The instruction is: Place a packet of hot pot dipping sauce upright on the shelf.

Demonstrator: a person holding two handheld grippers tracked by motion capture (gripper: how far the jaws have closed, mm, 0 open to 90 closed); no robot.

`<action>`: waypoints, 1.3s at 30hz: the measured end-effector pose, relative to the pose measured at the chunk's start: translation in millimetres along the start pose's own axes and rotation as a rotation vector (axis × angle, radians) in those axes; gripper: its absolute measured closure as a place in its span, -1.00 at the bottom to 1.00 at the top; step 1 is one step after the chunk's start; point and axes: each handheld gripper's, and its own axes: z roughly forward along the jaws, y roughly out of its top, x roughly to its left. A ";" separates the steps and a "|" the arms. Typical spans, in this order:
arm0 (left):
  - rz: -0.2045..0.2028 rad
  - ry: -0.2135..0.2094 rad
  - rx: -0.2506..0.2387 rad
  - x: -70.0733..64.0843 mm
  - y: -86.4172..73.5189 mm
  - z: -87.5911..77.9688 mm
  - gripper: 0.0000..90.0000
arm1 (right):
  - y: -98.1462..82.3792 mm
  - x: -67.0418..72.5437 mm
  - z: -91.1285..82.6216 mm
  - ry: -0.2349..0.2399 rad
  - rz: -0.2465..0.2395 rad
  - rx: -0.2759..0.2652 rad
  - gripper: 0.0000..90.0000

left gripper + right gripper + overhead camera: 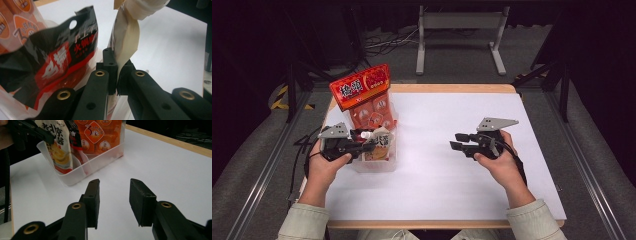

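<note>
Pinching the cream sauce pouch [126, 37] by a thin flap of its film, our left hand-held gripper [117, 80] has its jaws pressed nearly together, with only that film between the pads. In the high view the left hand-held gripper [362, 145] sits over the clear plastic bin [377, 167], which stands near the left edge of the surface [452, 120], and the pouch [382, 141] hangs partly inside the bin at its near end. The right gripper view shows the pouch [58, 147] upright against the bin's [82, 173] near wall, with a black-and-red hotpot sachet [72, 135] and an orange multi-pack bag [102, 135] behind it.

We judge the pouch to be soft and floppy: it folds and twists under its own weight in the left gripper view, so it will swing and sag rather than hold a shape. The film looks smooth and may slide between hard pads, and the filled belly probably carries most of the weight, so a grip on the flat sealed edge, as now, seems safer than squeezing the bulging middle, which could give way or burst. We would keep it hanging upright while moving it and avoid snagging the black sachet [60, 60] just beside it.

Our right hand-held gripper [460, 141] rests toward the right half of the surface, well apart from the bin, its jaws [113, 202] partly spread and holding nothing.
</note>
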 end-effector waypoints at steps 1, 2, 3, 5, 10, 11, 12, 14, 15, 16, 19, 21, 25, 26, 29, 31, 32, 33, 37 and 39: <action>0.000 0.001 0.003 0.4 -0.6 0.0 0.95 | 0.2 -0.1 -0.4 0.001 0.002 -0.002 0.36; -0.006 0.002 0.008 0.4 -1.2 -0.2 0.95 | 0.2 -0.1 -0.4 0.001 0.002 -0.002 0.36; -0.003 0.009 0.007 0.8 -2.1 0.0 0.95 | 0.2 -0.1 -0.5 0.002 0.002 -0.002 0.35; -0.004 0.017 0.015 0.3 -3.6 0.4 0.95 | 0.1 0.1 -0.1 0.004 0.004 -0.004 0.35; 0.000 0.021 0.016 0.6 -5.4 0.2 0.95 | 0.2 0.0 0.3 0.003 0.002 -0.003 0.34; 0.000 0.022 0.016 0.9 -5.8 0.0 0.95 | 0.3 0.0 0.4 0.004 0.004 -0.004 0.34; -0.003 0.020 0.014 1.0 -6.2 -0.3 0.94 | 0.3 -0.3 0.5 0.005 0.003 -0.004 0.34; -0.001 0.028 0.019 1.0 -7.0 -1.3 0.94 | 0.3 -0.4 0.5 0.005 0.003 -0.004 0.34; 0.006 0.037 0.028 0.8 -7.5 -2.5 0.94 | 0.3 -0.4 0.5 0.006 0.003 -0.004 0.34; 0.001 0.041 0.036 0.3 -8.4 -4.0 0.93 | 0.3 -0.4 0.4 0.005 0.003 -0.004 0.34; -0.008 0.046 0.045 2.2 -11.7 -9.2 0.90 | 0.5 -0.3 -0.6 0.004 0.005 -0.010 0.34; -0.017 0.056 0.051 4.0 -14.4 -11.8 0.89 | 0.4 -0.2 -0.6 0.004 0.005 -0.010 0.33; -0.033 0.049 0.049 7.2 -17.4 -15.6 0.85 | 0.7 0.4 -0.5 0.004 0.004 -0.010 0.33; -0.033 0.049 0.049 7.2 -17.4 -15.6 0.84 | 0.7 0.4 -0.5 0.004 0.004 -0.010 0.33; -0.041 0.053 0.041 7.2 -18.0 -17.1 0.82 | 0.6 -0.3 -1.3 0.002 0.003 -0.014 0.32; -0.040 0.055 0.036 6.9 -18.6 -18.3 0.81 | 0.2 -0.3 -2.4 0.001 0.003 -0.012 0.32; -0.038 0.054 0.032 7.1 -18.7 -19.3 0.80 | -0.1 -0.1 -3.1 0.001 0.003 -0.014 0.31; -0.040 0.053 0.022 6.9 -18.5 -20.4 0.76 | -0.4 0.1 -4.0 -0.001 0.005 -0.014 0.31; -0.013 0.080 -0.016 3.6 -15.2 -26.9 0.46 | -1.3 -0.6 -8.8 -0.009 0.008 -0.021 0.28; -0.010 0.109 -0.034 -0.3 -13.8 -31.5 0.24 | -1.9 -1.2 -10.9 0.002 0.013 -0.033 0.22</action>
